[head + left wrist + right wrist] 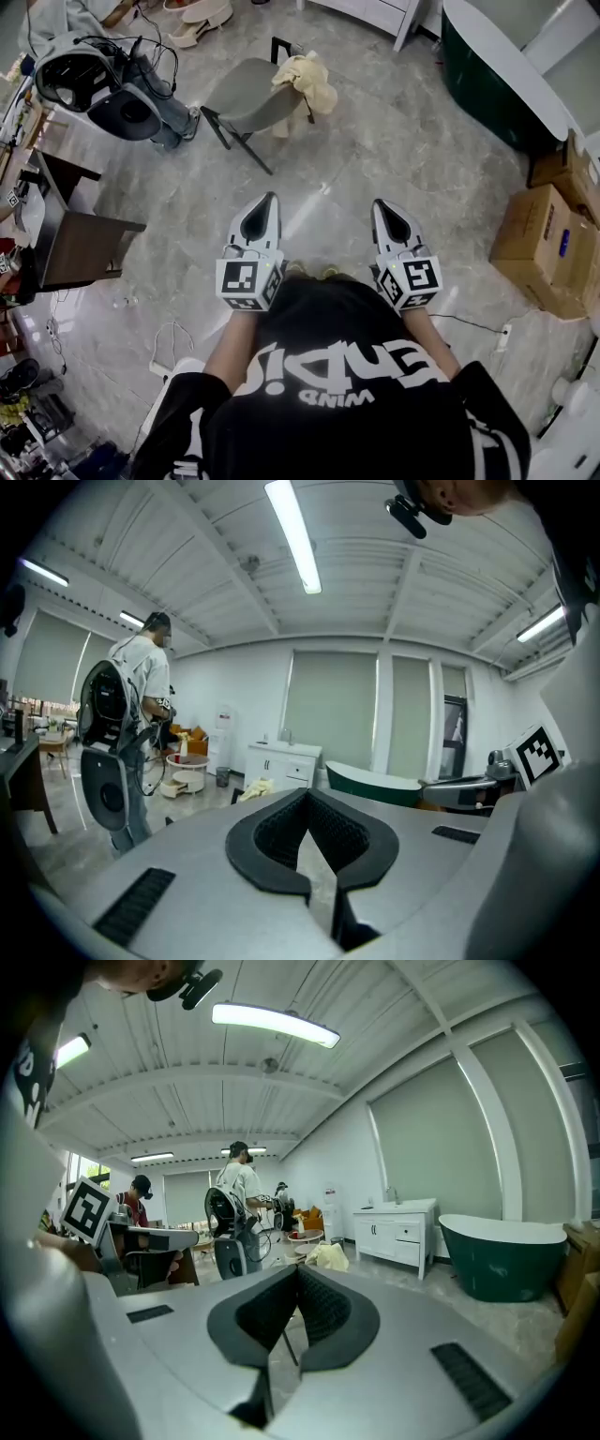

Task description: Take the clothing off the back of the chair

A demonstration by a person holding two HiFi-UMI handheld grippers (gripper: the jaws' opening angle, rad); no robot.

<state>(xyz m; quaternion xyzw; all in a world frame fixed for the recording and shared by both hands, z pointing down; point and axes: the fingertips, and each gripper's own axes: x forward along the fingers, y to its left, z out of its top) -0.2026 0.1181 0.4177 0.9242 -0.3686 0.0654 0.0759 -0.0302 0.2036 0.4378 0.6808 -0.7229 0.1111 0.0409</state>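
Note:
A cream garment [306, 82] hangs over the back of a grey chair [242, 97] on the marble floor, well ahead of both grippers. My left gripper [270, 198] and right gripper [379, 205] are held side by side near my chest, pointing toward the chair. Both sets of jaws are shut with nothing between them. The garment shows small and far off above the left gripper [307, 794] as a pale heap [258, 787]. It also appears just beyond the right gripper [298, 1269] as a cream bundle [329, 1256].
A dark green bathtub [495, 77] stands at the far right, with cardboard boxes [555, 246] nearer on that side. A dark desk [77, 236] and a grey helmet-like device on a stand [92, 86] are at the left. A person [144, 681] stands near that device.

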